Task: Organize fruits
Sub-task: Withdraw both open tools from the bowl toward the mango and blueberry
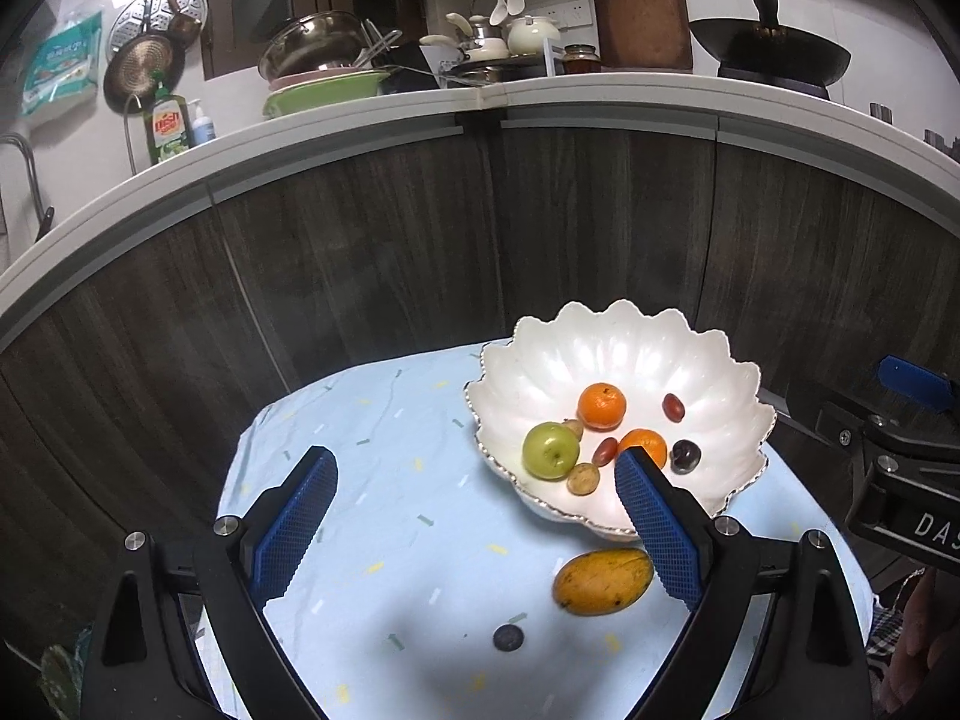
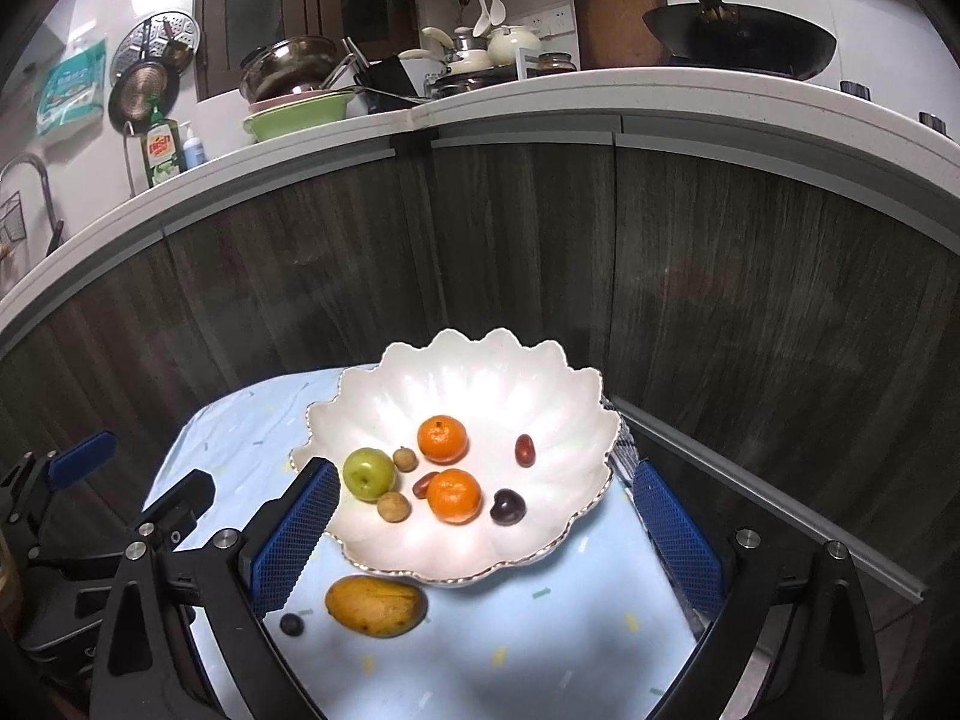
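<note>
Both grippers empty, jaws wide: left gripper (image 1: 474, 516) and right gripper (image 2: 492, 534) hang above the tabletop (image 1: 372, 480), nothing between the pads.

Most fruit is already in the scalloped white bowl (image 2: 480, 378) toward the far edge: green apple (image 2: 369, 474), two oranges (image 2: 443, 438), (image 2: 454, 495), small dark and brown pieces.

Still out on the cloth, just off the bowl's near rim: mango (image 2: 375, 606) and a small dark round fruit (image 2: 292, 624) beside it, the two apart.

Handling, my read:
- Mango: heaviest item, smooth skin, probably soft if ripe. Take it across the narrow middle, long axis crosswise to the jaws, light squeeze or it bruises or squirts out.
- Small dark fruit: light, round, rolls easily. Come straight down, centre it between the pads, close gently.
- Bowl looks like glazed ceramic, thin rim. Lower the fruit in, don't drop it.
</note>
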The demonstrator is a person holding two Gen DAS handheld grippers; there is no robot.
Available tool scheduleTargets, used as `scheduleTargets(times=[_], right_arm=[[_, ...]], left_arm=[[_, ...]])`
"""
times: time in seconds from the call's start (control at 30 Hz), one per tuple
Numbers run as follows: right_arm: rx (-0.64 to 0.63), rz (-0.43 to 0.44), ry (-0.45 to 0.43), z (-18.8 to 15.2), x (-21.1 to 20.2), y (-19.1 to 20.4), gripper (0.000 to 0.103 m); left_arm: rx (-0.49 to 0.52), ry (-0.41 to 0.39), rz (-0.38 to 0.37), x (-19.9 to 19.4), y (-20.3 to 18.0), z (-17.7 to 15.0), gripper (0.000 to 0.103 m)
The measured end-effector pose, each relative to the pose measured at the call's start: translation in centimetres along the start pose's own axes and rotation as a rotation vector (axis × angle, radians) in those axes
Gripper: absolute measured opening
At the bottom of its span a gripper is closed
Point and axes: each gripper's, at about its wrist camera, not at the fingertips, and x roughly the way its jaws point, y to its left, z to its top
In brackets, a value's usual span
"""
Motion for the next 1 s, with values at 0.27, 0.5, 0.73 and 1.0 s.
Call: scheduleTargets(times=[0.27,0.5,0.73,1.0], right_arm=[[-0.014,-0.006,0.006,-0.8,-0.3,0.6,0.100],[-0.041,-0.013,0.024,-2.0,0.0,1.4,0.100],[-0.063,-0.020,0.052,-3.7,0.7,1.9,0.100],[-0.090,-0.008,0.093,-5.5,2.0,2.9,0.100]], left_arm=[[-0.006,0.014,0.012,-0.1,0.8,-1.3,0.095],[-0.001,0.033,0.003,0.2,1.1,-3.2,0.095],[0.015,0.069,-0.006,1.1,1.2,-5.5,0.094],[0.025,0.140,-0.035,2.9,0.9,-8.2,0.087]])
